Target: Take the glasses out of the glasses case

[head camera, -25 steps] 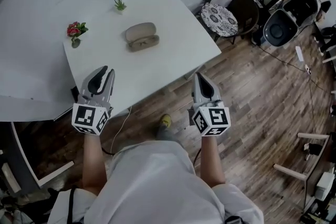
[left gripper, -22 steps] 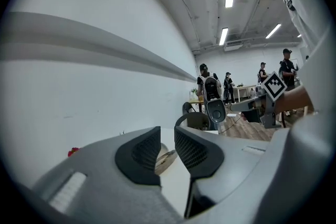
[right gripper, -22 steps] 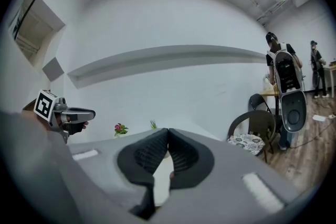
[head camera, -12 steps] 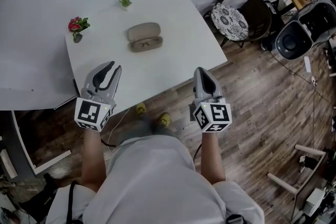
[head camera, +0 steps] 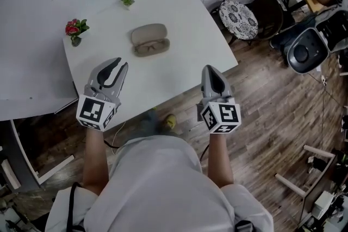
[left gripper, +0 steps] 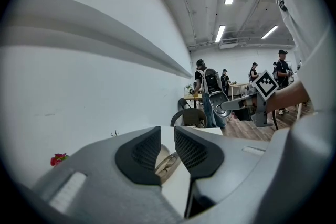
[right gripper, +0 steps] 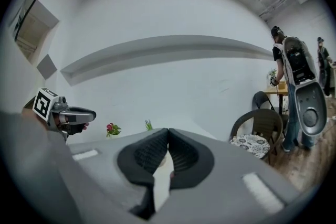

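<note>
Lying crosswise ahead of the slightly spread left tool (head camera: 117,66), the open case (head camera: 148,33) holds glasses (head camera: 151,48); right tool (head camera: 210,69) is pressed together.

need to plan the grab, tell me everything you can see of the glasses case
The glasses case is a tan oval shell lying open on the white table, its lid laid back toward the far side. A pair of glasses rests in the near half. Nothing else touches it; the left hand-held gripper and right hand-held gripper hang short of it.
</note>
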A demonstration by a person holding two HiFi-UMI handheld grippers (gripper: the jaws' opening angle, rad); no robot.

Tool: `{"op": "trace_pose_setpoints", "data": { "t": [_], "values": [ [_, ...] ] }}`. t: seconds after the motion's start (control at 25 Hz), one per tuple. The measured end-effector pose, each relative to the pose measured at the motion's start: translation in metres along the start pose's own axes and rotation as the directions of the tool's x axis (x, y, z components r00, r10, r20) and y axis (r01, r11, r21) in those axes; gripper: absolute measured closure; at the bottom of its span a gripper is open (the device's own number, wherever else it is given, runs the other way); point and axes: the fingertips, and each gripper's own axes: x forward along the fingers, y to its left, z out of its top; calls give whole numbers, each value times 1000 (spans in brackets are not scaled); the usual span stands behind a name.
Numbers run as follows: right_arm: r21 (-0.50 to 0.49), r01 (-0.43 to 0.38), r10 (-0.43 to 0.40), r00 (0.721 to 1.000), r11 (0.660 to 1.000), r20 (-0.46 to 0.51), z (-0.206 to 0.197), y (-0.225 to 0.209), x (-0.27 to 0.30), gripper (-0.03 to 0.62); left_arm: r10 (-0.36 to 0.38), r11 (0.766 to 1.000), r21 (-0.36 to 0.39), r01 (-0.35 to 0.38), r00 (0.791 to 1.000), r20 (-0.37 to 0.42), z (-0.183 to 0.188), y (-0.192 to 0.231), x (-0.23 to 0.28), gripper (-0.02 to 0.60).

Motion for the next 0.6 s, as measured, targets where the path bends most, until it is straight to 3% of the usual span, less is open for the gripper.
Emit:
{"op": "trace_pose_setpoints", "data": {
  "t": [0.6],
  "values": [
    [7, 37, -37, 998, 999, -55, -22, -4, 62, 591, -108, 994, -32, 106, 993, -56, -37, 43, 67, 497]
  ]
}}
